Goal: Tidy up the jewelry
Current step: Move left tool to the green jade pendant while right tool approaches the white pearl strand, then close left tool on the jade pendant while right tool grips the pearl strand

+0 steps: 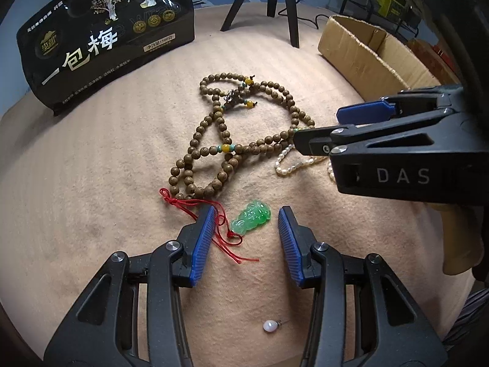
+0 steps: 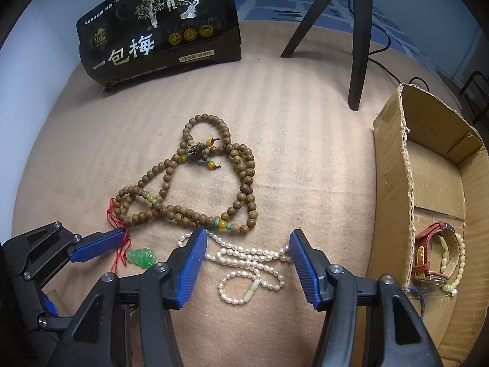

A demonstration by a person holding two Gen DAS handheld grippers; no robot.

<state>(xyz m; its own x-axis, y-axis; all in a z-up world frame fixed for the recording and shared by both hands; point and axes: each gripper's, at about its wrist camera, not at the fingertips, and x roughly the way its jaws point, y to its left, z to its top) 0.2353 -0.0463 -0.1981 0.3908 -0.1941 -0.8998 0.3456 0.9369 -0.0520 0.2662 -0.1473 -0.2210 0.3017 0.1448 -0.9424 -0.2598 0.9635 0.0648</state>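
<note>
Two grippers hang over a tan cloth (image 1: pixel 91 183), each lined up on its own piece, probably so both can go into the box (image 2: pixel 394 165) at the right, where a watch (image 2: pixel 428 253) already lies. The left gripper (image 1: pixel 244 241) is released, jaws apart around the green pendant (image 1: pixel 251 216), one pad over its red cord (image 1: pixel 224 229). The right gripper (image 2: pixel 247 266) stands wider, straddling the pearl strand (image 2: pixel 247 257), pads not pressing. The wooden beads (image 2: pixel 211 189) lie untouched.

Two handheld grippers, left gripper (image 1: pixel 244 238) and right gripper (image 2: pixel 247 263), built of matte black plastic struts with triangular cut-outs. Ribbed blue pads (image 1: pixel 201 241) lining each finger, silver round screws (image 1: pixel 172 245) at the pivots. White letters "DAS" (image 1: pixel 403 176) printed on the right one's housing.
</note>
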